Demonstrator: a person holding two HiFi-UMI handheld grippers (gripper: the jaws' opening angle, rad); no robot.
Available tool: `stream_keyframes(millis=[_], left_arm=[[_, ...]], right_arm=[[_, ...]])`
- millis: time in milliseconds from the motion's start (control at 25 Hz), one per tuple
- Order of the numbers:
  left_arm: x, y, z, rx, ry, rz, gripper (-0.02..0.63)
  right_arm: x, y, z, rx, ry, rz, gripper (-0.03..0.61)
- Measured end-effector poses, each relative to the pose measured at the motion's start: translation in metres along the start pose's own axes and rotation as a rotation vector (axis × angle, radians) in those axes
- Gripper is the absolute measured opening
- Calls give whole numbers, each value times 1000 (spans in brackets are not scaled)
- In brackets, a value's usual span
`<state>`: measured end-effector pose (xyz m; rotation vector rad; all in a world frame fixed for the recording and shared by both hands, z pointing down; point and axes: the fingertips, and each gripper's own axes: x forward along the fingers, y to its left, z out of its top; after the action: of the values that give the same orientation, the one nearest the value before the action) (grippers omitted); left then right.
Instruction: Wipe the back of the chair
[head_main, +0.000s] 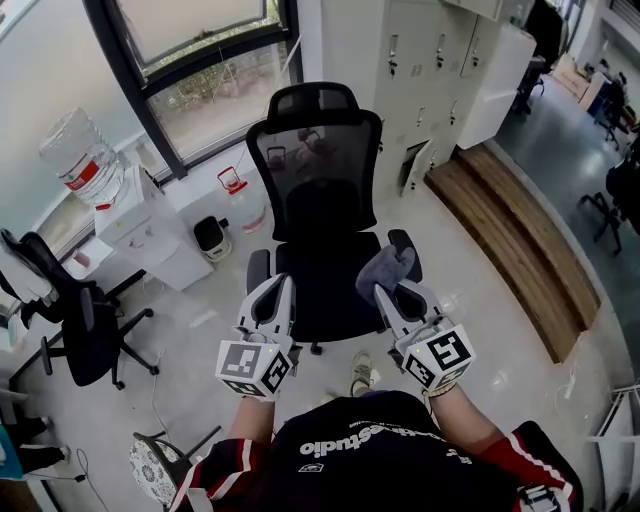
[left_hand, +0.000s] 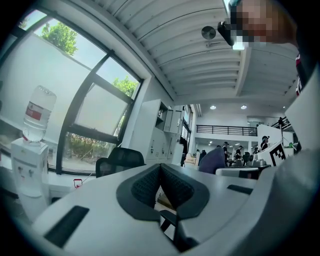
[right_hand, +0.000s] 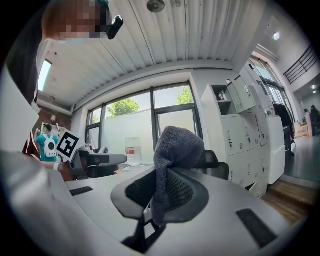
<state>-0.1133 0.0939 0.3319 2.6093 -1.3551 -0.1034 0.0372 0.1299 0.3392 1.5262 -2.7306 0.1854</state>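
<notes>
A black office chair (head_main: 318, 215) with a mesh back and a headrest faces me in the head view; its headrest also shows in the left gripper view as the chair (left_hand: 119, 159). My right gripper (head_main: 383, 288) is shut on a grey cloth (head_main: 385, 270), held over the seat's right side near the armrest. In the right gripper view the cloth (right_hand: 172, 160) stands bunched up between the jaws. My left gripper (head_main: 278, 290) is shut with nothing in it, over the seat's left front.
A water dispenser (head_main: 145, 225) with a bottle (head_main: 82, 158) stands at the left by the window. Another black chair (head_main: 75, 325) is at the far left. White lockers (head_main: 440, 70) rise behind the chair, and a wooden platform (head_main: 515, 235) lies at the right.
</notes>
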Motion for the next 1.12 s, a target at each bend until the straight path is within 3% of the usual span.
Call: stream_keyframes(millis=[640, 1120], left_arm=[[164, -26, 21, 86, 12, 38, 23], [198, -8, 7, 89, 64, 74, 23]], right_arm=[[54, -159, 24, 44, -37, 72, 61], [94, -200, 9, 96, -26, 69, 61]])
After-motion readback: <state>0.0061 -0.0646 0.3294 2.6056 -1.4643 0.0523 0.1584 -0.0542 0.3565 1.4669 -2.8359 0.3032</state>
